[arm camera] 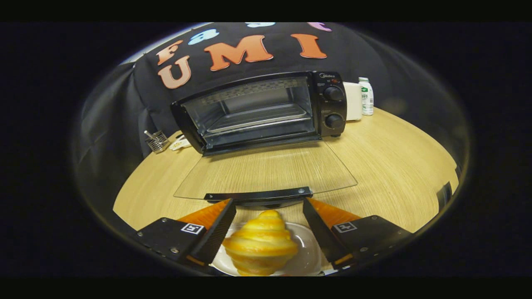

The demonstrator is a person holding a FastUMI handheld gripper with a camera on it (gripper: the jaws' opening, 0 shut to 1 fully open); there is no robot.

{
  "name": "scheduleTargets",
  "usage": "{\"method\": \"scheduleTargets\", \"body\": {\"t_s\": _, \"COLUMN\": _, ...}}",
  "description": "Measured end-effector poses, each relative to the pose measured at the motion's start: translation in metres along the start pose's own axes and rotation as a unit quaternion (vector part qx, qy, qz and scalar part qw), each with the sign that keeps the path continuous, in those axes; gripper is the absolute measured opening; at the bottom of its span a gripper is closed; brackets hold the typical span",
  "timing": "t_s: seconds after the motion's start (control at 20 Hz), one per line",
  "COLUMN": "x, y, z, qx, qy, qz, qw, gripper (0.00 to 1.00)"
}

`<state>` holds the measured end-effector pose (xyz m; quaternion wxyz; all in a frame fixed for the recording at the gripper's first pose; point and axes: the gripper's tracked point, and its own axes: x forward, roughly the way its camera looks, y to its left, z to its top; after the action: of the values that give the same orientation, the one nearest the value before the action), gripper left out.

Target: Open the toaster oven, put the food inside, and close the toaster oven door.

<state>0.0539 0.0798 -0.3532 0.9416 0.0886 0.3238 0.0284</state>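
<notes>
- Closest in, the gripper point(269, 206) has its fingers spread wide, and nothing is pinched between them.
- Right in that gap sits the croissant point(261, 245), golden and ridged, apparently untouched by either finger, though the lower part of the view is too cramped to be sure.
- It rests on a white plate point(307, 259), with rim showing at the pastry's four o'clock.
- Just beyond the fingertips, at twelve o'clock, the glass door point(266, 170) lies folded flat over the wooden table point(390, 166), its dark handle nearest the fingers.
- Further on, the toaster oven point(259, 110) stands open, tray visible inside, two knobs at its three o'clock.
- At its nine o'clock sits a small wire holder point(157, 141); at three o'clock, a white box point(353, 101) and a bottle point(366, 96).
</notes>
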Motion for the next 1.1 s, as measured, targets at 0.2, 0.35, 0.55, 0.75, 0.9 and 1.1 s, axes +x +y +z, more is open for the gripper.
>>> {"method": "scheduleTargets", "body": {"t_s": 0.2, "x": -0.018, "y": -0.004, "z": 0.013, "qx": -0.019, "qy": -0.033, "qz": -0.017, "qw": 0.999, "gripper": 0.98}}
{"method": "scheduleTargets", "body": {"t_s": 0.35, "x": -0.042, "y": -0.002, "z": 0.016, "qx": -0.017, "qy": -0.057, "qz": -0.020, "qw": 0.998, "gripper": 0.99}}
{"method": "scheduleTargets", "body": {"t_s": 0.55, "x": -0.071, "y": -0.002, "z": -0.008, "qx": -0.021, "qy": -0.078, "qz": -0.039, "qw": 0.996, "gripper": 0.99}}
{"method": "scheduleTargets", "body": {"t_s": 0.75, "x": -0.090, "y": 0.003, "z": -0.037, "qx": -0.001, "qy": -0.088, "qz": -0.050, "qw": 0.995, "gripper": 0.99}}
{"method": "scheduleTargets", "body": {"t_s": 0.9, "x": -0.096, "y": 0.006, "z": -0.051, "qx": -0.002, "qy": -0.098, "qz": -0.065, "qw": 0.993, "gripper": 0.99}}
{"method": "scheduleTargets", "body": {"t_s": 1.1, "x": -0.092, "y": 0.014, "z": -0.069, "qx": -0.007, "qy": -0.091, "qz": -0.076, "qw": 0.993, "gripper": 0.99}}
